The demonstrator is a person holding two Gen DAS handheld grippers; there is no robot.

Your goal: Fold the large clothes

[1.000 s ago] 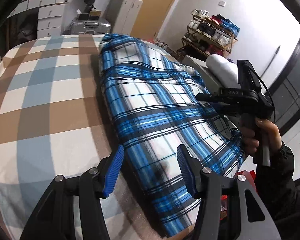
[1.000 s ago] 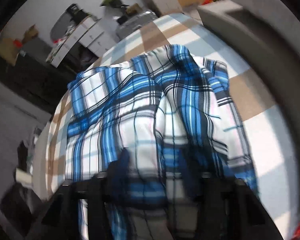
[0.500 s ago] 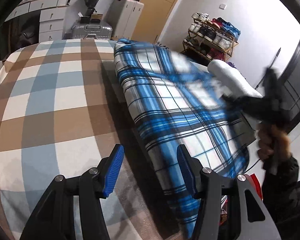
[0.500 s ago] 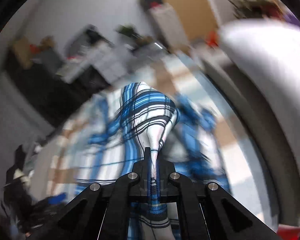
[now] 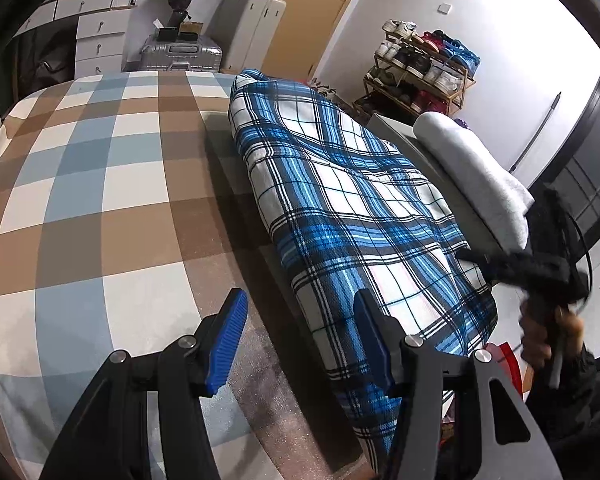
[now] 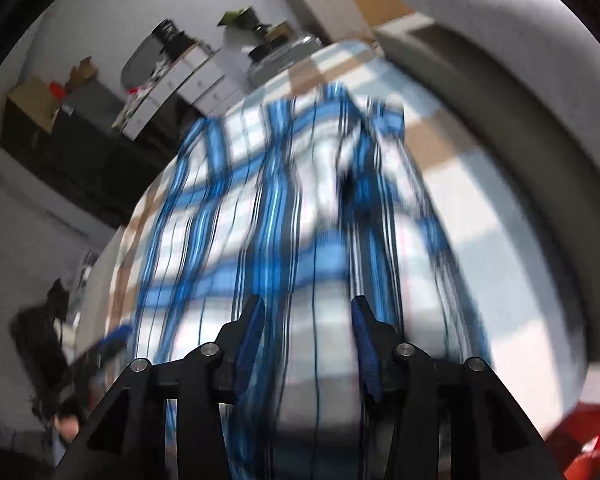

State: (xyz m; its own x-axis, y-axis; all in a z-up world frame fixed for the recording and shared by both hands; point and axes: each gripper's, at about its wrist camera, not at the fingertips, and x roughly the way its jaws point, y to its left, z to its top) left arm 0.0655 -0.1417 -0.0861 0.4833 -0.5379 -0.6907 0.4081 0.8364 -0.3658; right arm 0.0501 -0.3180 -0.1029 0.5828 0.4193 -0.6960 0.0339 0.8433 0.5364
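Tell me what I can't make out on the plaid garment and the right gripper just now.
- Plaid garment, near end: left wrist view, cut off behind the left gripper.
- Garment's folds: right wrist view, smeared by motion blur.
- Right gripper: jaws have just been opening, pads apart; in the left wrist view it is only a dark blur.

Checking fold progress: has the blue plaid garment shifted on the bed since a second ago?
Yes. In the left wrist view the plaid garment now lies further right, towards the white bolster, uncovering more of the checked bedspread.

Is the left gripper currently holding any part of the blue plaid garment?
No, the left gripper is open, with only the checked bedcover showing between its pads beside the plaid garment.
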